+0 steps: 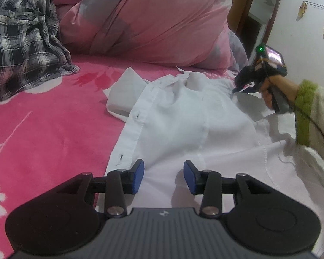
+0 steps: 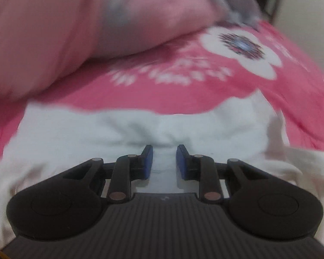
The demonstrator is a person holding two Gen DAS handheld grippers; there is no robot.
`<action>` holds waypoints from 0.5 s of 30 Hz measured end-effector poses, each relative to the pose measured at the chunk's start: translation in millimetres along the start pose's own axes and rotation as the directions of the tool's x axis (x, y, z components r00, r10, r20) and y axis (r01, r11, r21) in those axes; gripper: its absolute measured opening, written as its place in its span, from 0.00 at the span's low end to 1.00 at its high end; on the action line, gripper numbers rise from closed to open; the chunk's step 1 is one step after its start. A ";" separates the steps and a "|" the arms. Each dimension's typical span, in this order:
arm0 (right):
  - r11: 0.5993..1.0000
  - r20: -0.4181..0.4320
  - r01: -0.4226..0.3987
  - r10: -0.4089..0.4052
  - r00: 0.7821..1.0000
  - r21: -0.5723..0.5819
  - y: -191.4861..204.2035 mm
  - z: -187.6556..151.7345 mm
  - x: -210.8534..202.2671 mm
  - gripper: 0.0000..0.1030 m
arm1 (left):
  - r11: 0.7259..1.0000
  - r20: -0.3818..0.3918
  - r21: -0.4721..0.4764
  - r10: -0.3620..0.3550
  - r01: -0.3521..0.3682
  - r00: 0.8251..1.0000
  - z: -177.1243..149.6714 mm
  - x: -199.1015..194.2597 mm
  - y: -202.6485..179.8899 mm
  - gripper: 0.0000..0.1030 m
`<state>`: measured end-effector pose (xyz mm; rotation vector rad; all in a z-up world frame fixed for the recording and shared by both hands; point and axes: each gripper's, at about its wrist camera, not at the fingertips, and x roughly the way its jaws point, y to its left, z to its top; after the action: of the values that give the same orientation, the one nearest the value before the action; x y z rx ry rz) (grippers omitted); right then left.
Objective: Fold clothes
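White button-up shirt (image 1: 183, 116) lies spread on the bed (image 1: 43, 129), placket with buttonholes running along its left edge, collar (image 1: 190, 79) at the far end toward the pillows (image 1: 151, 21); left sleeve (image 1: 123, 95) is bunched beside the collar, not laid out; cloth is rumpled across the chest, so this reads as the spread-and-flatten step, no fold made yet.

Left gripper (image 1: 163, 178) hovers low over the hem end, jaws wide apart, nothing between them, cloth visible through the gap; right gripper (image 2: 164, 161) sits at the shoulder on the far right side of the shirt, jaws partly open with shirt fabric bulging up between the pads (image 2: 148, 161); right wrist view is motion-blurred, so I can't confirm whether the pads are pinching or just resting on the cloth; from the left wrist view the right gripper (image 1: 240, 86) tips touch the shoulder edge.

Next move, my read: right jaws need to close on that shoulder seam, left needs to come down and take the hem or placket edge, then pull opposite ways to flatten; bunched sleeve needs laying out before any fold.

Plaid shirt (image 1: 21, 43) is heaped well apart at far left, untouched.
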<state>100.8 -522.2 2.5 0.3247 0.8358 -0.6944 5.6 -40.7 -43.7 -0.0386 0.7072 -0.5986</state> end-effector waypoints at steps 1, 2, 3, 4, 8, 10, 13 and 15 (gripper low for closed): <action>1.000 0.004 0.010 -0.010 1.000 0.010 -2.4 1.2 -8.0 0.24 | 1.000 0.000 -0.001 0.001 -0.001 1.000 -0.1 -0.2 0.0 0.41; 1.000 0.016 -0.005 0.005 1.000 0.003 -2.1 -0.6 -19.6 0.24 | 1.000 -0.001 -0.002 0.002 -0.002 1.000 0.0 -0.7 0.0 0.41; 0.999 0.030 -0.038 0.038 0.999 -0.008 -0.1 -3.6 -31.5 0.24 | 1.000 -0.002 -0.003 0.002 -0.002 1.000 0.3 -1.4 -0.2 0.41; 0.996 0.034 -0.089 0.090 0.995 -0.022 3.8 -8.2 -44.1 0.24 | 1.000 -0.002 -0.004 0.003 -0.003 1.000 0.7 -2.2 0.0 0.41; 0.952 -0.056 -0.272 0.267 0.962 -0.141 43.8 -33.5 -76.6 0.24 | 1.000 -0.006 -0.012 0.000 0.000 1.000 1.3 -3.8 1.7 0.41; 0.931 -0.118 -0.322 0.305 0.945 -0.172 67.7 -39.9 -68.9 0.24 | 1.000 -0.007 -0.014 -0.001 0.001 1.000 1.4 -4.6 2.2 0.41; 0.936 -0.169 -0.320 0.295 0.941 -0.146 90.6 -33.2 -32.1 0.23 | 1.000 -0.008 -0.008 0.006 -0.006 1.000 0.4 -4.1 1.8 0.41; 0.953 -0.141 -0.286 0.272 0.952 -0.095 89.1 -20.0 -10.1 0.23 | 1.000 -0.008 -0.001 0.011 -0.011 1.000 -0.2 -3.7 1.2 0.41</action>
<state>145.0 -441.8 -2.6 0.3777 0.9247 -0.3619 3.9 -37.7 -41.9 -0.0334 0.7155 -0.5883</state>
